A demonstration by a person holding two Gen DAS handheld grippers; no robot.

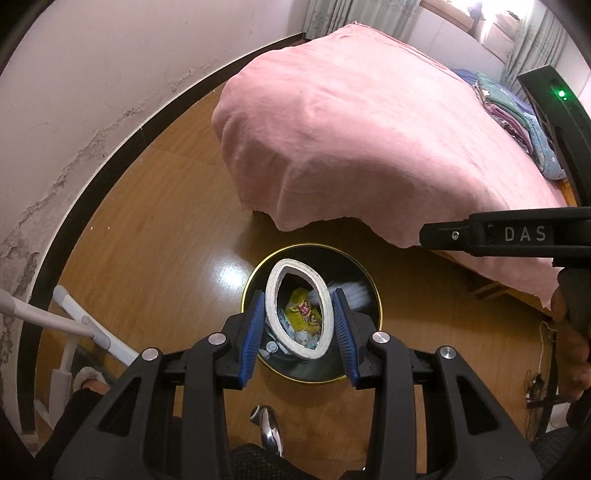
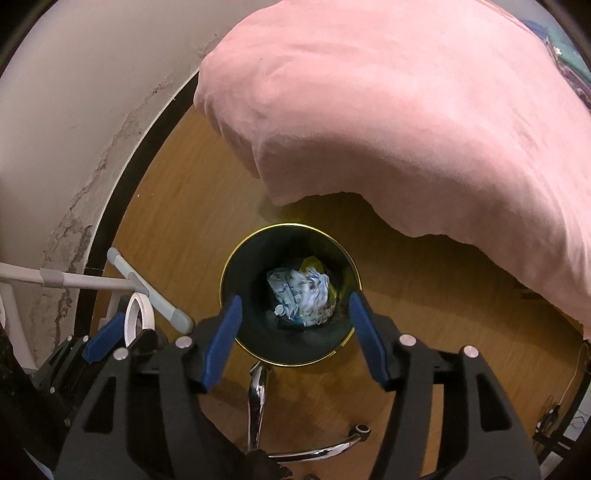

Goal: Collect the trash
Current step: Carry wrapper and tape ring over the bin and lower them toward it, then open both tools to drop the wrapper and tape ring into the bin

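A glossy wood-grain floor (image 1: 155,229) meets a black skirting board (image 1: 110,162) under a pale wall (image 1: 74,81) whose paint is cracked and peeling. A bed draped in a pink cover (image 1: 351,122) fills the far side, with folded bedding (image 1: 517,122) stacked on it. Patterned curtains (image 1: 354,14) hang by a bright window (image 1: 476,11). A chrome chair base (image 2: 258,398) stands on the floor

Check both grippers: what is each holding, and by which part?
The left gripper clamps a white tape roll across its outer rim, squeezed oval, above the trash bin. The right gripper is open and holds nothing.
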